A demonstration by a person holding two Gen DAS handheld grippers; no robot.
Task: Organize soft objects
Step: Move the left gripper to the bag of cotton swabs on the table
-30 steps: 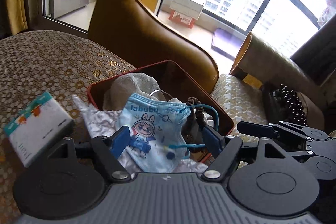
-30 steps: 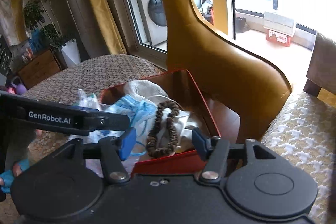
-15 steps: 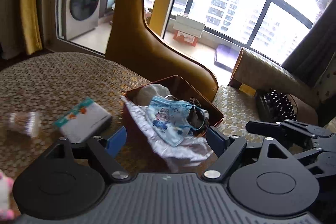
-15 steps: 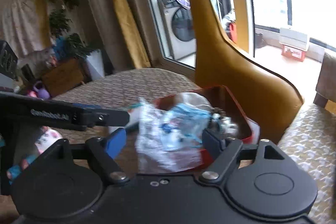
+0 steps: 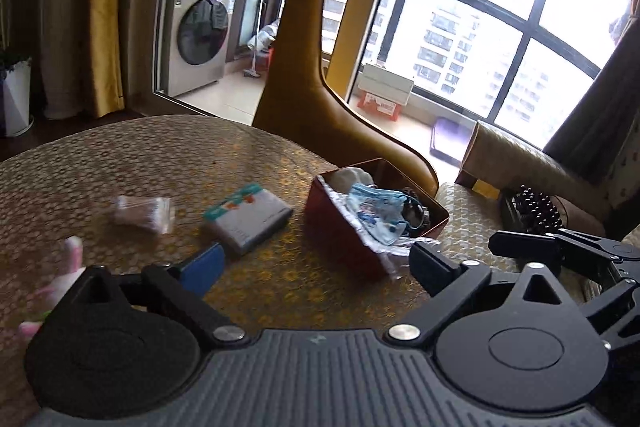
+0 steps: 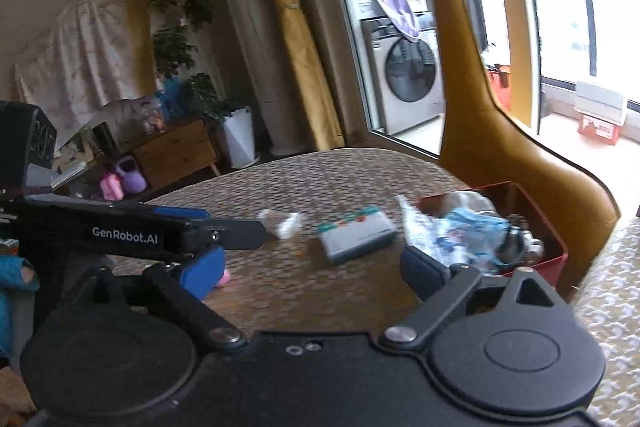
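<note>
A red box [image 5: 336,231] stands at the table's right edge. It holds a blue child's face mask [image 5: 376,207], a white cloth [image 5: 352,177] and a dark beaded loop [image 5: 416,205], and a crinkled white wrapper [image 5: 386,247] hangs over its rim. My left gripper [image 5: 316,263] hovers short of the box, its jaws opening with nothing between them. My right gripper [image 6: 311,267] also hangs back from the box [image 6: 554,259], its jaws opening and empty. On the table lie a tissue pack [image 5: 248,217], a clear swab packet [image 5: 142,213] and a pink plush toy [image 5: 60,279].
A mustard chair back [image 5: 320,107] rises behind the box. The round patterned table [image 5: 160,155] stretches to the left. A cushioned seat [image 5: 464,211] with dark beads [image 5: 534,207] lies to the right. A washing machine [image 5: 196,39] and big windows stand beyond.
Both grippers have drawn back and up from the red box, with their jaws spreading wider. The mask and beaded loop stay in the box. More of the table has come into view.
</note>
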